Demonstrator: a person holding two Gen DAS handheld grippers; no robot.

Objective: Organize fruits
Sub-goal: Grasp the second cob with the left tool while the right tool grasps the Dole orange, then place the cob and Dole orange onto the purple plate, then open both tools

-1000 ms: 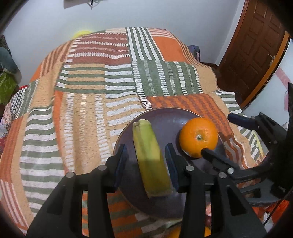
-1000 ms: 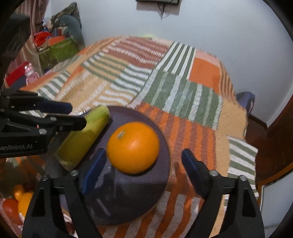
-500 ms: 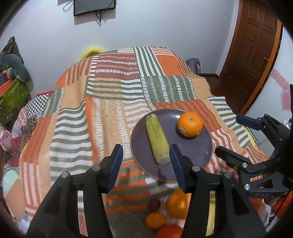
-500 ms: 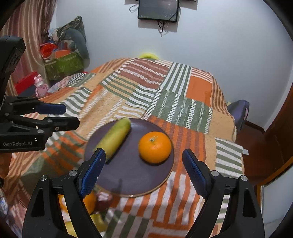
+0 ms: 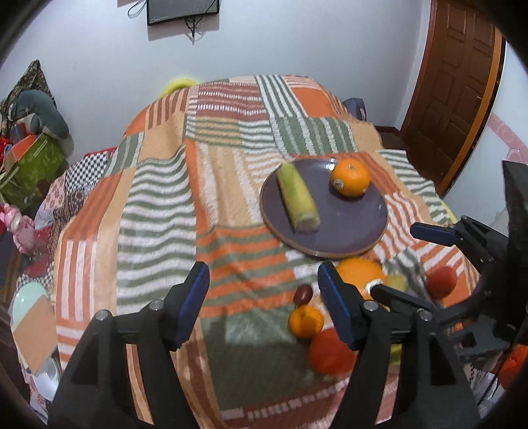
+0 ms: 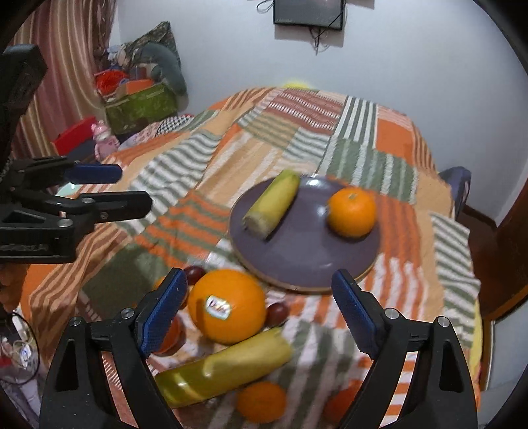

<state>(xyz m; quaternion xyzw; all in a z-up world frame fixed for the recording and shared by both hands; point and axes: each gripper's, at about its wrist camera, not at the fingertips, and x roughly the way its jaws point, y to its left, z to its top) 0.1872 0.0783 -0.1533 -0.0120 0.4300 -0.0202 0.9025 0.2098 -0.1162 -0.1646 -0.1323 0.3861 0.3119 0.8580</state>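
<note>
A dark purple plate (image 5: pixel 349 227) (image 6: pixel 297 260) lies on the patchwork bedspread and holds a green-yellow banana piece (image 5: pixel 298 201) (image 6: pixel 272 203) and an orange (image 5: pixel 350 178) (image 6: pixel 351 213). Loose fruit lies in front of the plate: a big stickered orange (image 6: pixel 227 306) (image 5: pixel 359 272), a yellow banana (image 6: pixel 222 369), small oranges (image 5: pixel 305 320) (image 6: pixel 261 401), dark plums (image 5: pixel 302 293) (image 6: pixel 276 313) and a red tomato (image 5: pixel 442 282). My left gripper (image 5: pixel 264 302) is open and empty, pulled back above the bedspread. My right gripper (image 6: pixel 257 310) is open and empty, above the big orange.
The bedspread (image 5: pixel 158 204) covers the whole bed and drops off at the edges. A brown door (image 5: pixel 458 82) is at the right. Boxes and soft toys (image 6: pixel 142 95) are stacked at the left wall. A screen (image 6: pixel 308 13) hangs on the far wall.
Both grippers have pulled back and up from the plate, leaving the banana piece and the orange on it. The loose fruit in front of the plate has come into view.
</note>
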